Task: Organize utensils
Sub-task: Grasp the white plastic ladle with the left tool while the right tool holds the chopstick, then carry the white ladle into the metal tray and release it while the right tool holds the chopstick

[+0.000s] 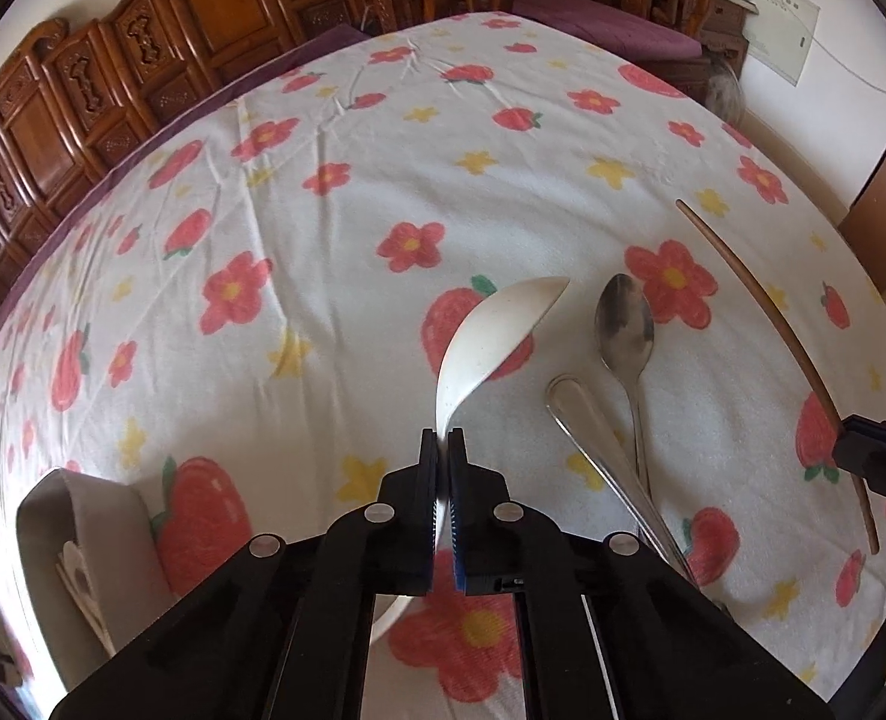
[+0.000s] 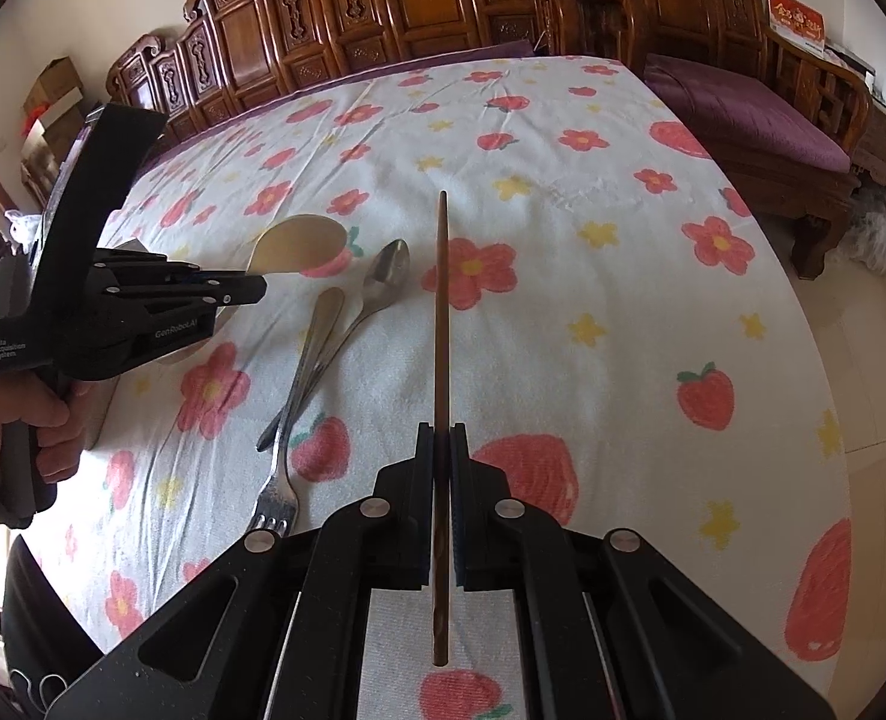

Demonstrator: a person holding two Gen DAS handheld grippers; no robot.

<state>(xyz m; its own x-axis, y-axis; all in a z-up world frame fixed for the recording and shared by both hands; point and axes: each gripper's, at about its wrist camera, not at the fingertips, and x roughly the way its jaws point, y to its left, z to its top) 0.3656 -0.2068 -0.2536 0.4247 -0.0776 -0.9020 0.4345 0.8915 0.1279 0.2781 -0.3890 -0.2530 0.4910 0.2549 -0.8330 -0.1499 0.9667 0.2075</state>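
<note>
Your left gripper (image 1: 441,438) is clamped on the white spoon (image 1: 491,336) by its handle; right gripper (image 2: 441,432) is clamped on the chopstick (image 2: 441,312). Metal spoon (image 2: 383,282) and fork (image 2: 299,396) lie crossed on the flowered cloth (image 2: 593,312) between them. Likely next: carry to the grey holder (image 1: 83,528). Keep both level and lift clear of the crossed pair.

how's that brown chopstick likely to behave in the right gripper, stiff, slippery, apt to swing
The chopstick looks like a rigid, thin rod, so it probably stays straight and weighs little. The right gripper is shut on it partway along, with a long stretch sticking out ahead, so it may pivot between the pads if bumped. Its smooth, round shaft looks slippery and would likely roll on the cloth.
</note>
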